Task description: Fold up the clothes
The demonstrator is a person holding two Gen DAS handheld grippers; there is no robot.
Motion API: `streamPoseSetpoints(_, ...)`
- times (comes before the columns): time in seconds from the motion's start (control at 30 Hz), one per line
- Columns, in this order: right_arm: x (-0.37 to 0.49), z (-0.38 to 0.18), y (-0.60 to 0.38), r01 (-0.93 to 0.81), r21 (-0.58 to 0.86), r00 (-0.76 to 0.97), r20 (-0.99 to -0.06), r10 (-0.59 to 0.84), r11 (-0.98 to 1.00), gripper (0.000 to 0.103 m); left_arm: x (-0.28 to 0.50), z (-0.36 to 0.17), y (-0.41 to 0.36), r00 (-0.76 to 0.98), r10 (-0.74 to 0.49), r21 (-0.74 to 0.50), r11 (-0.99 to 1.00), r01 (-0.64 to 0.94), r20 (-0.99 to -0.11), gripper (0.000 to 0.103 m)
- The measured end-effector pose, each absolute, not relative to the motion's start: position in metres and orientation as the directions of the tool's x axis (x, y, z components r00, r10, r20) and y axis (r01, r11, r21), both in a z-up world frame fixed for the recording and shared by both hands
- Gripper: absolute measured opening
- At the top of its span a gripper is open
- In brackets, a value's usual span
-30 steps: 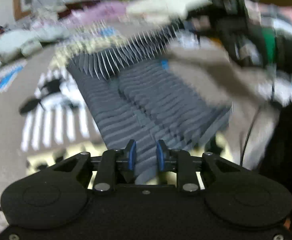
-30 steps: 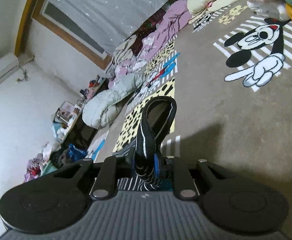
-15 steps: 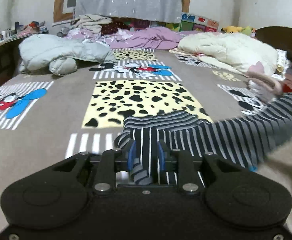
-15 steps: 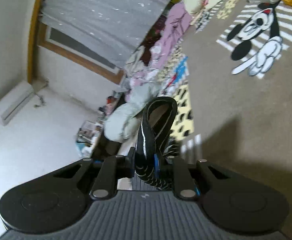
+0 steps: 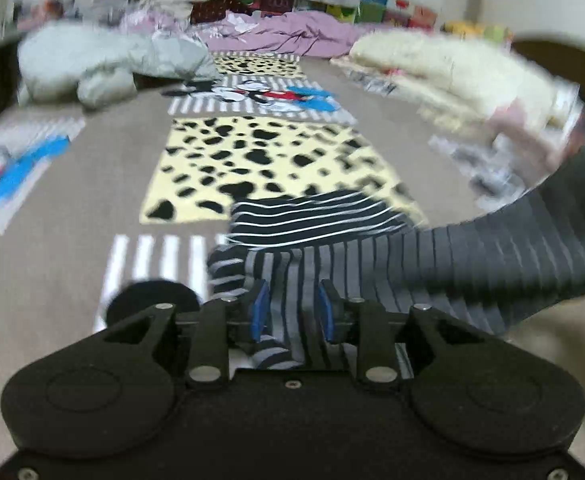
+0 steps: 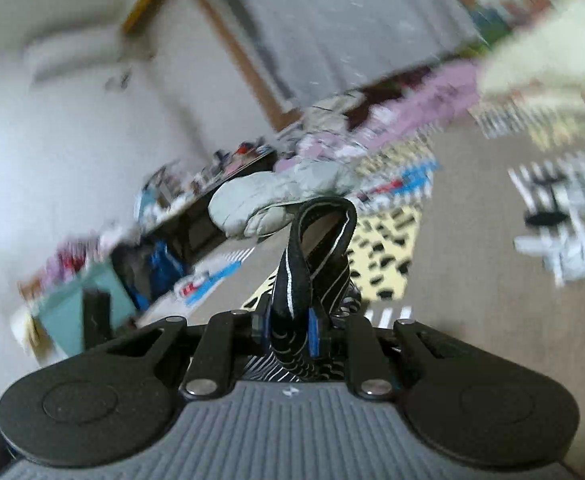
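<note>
A black-and-white striped garment [image 5: 312, 220] lies partly on the brown patterned bedspread [image 5: 92, 200] and stretches up to the right, blurred. My left gripper [image 5: 292, 312] sits low over its near edge. Its jaws are opening, with striped cloth still filling the gap between the blue pads [image 5: 258, 312]. In the right wrist view, my right gripper [image 6: 290, 326] is shut on a folded loop of the same garment [image 6: 320, 240], which stands up black with a thin white stripe. This gripper is held above the bed and tilted.
A grey padded jacket [image 5: 104, 64] lies at the far left of the bed. Purple bedding [image 5: 292, 32] is at the back and a cream quilt [image 5: 452, 72] at the right. A leopard-print patch [image 5: 252, 160] lies just beyond the garment. A cluttered shelf [image 6: 196, 188] stands beside the bed.
The left gripper swept across, laying the garment's near edge on the bed, then stayed put; its jaws now stand wider. The right gripper rose and rolled, still holding its loop.
</note>
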State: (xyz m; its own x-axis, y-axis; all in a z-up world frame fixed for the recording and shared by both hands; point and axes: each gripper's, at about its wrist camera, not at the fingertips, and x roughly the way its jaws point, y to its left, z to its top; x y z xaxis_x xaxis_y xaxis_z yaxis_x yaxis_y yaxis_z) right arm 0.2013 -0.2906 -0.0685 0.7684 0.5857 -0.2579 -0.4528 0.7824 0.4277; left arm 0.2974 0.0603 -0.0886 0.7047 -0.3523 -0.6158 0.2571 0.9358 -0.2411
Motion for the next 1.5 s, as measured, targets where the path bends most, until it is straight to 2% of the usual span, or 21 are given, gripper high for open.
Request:
streamPoseSetpoints(0.1,0.186,-0.049,-0.257,-0.578,0.199,0.739,-0.282,0.611,0.791,0.019,0.282,-0.085,0.086,0.69,-0.447,-0.421,0.879,0.221,-0.569,0.035)
streamPoseSetpoints(0.13,0.179,-0.044,-0.245,-0.619,0.129,0.723,-0.291,0.626,0.775,0.019,0.277,-0.085,0.095,0.686,-0.476,-0.478,0.853,0.208,-0.551,0.039)
streamPoseSetpoints(0.27,0.143,-0.037,-0.189,-0.772,-0.15,0.625,-0.352,0.696,0.617,0.019,0.255,-0.087,0.126,0.652,-0.59,-0.664,0.727,0.173,-0.477,0.041)
streamPoseSetpoints(0.37,0.11,-0.049,-0.154,-0.822,-0.324,0.569,-0.416,0.71,0.468,0.019,0.24,-0.099,0.134,0.62,-0.631,-0.715,0.681,0.155,-0.467,0.042)
streamPoseSetpoints(0.53,0.068,-0.076,-0.125,-0.837,-0.469,0.514,-0.495,0.701,0.282,0.019,0.227,-0.115,0.136,0.565,-0.674,-0.751,0.646,0.138,-0.476,0.042)
streamPoseSetpoints(0.7,0.044,-0.087,-0.119,-0.828,-0.525,0.501,-0.535,0.681,0.197,0.019,0.231,-0.121,0.134,0.575,-0.658,-0.756,0.646,0.101,-0.486,0.043)
streamPoseSetpoints(0.9,0.034,-0.103,-0.127,-0.829,-0.531,0.503,-0.57,0.65,0.175,0.019,0.262,-0.123,0.118,0.597,-0.563,-0.67,0.74,0.058,-0.571,0.041)
streamPoseSetpoints(0.97,0.031,-0.107,-0.13,-0.83,-0.53,0.505,-0.579,0.64,0.174,0.019,0.272,-0.122,0.111,0.608,-0.533,-0.633,0.772,0.065,-0.588,0.033)
streamPoseSetpoints(1.03,0.035,-0.117,-0.13,-0.829,-0.533,0.508,-0.592,0.626,0.169,0.019,0.284,-0.121,0.106,0.618,-0.502,-0.596,0.801,0.067,-0.605,0.019)
streamPoseSetpoints(1.07,0.038,-0.123,-0.128,-0.832,-0.53,0.506,-0.601,0.618,0.166,0.02,0.289,-0.121,0.104,0.617,-0.493,-0.585,0.808,0.065,-0.613,0.018)
streamPoseSetpoints(1.17,0.038,-0.133,-0.126,-0.847,-0.505,0.491,-0.626,0.606,0.164,0.023,0.306,-0.119,0.1,0.613,-0.464,-0.538,0.839,0.073,-0.64,0.017)
streamPoseSetpoints(1.4,0.009,-0.115,-0.137,-0.909,-0.383,0.392,-0.653,0.648,0.164,0.03,0.332,-0.12,0.102,0.6,-0.467,-0.514,0.851,0.105,-0.65,0.017)
streamPoseSetpoints(1.5,0.014,-0.098,-0.148,-0.933,-0.275,0.357,-0.632,0.688,0.231,0.03,0.338,-0.12,0.096,0.591,-0.485,-0.497,0.853,0.159,-0.644,0.007)
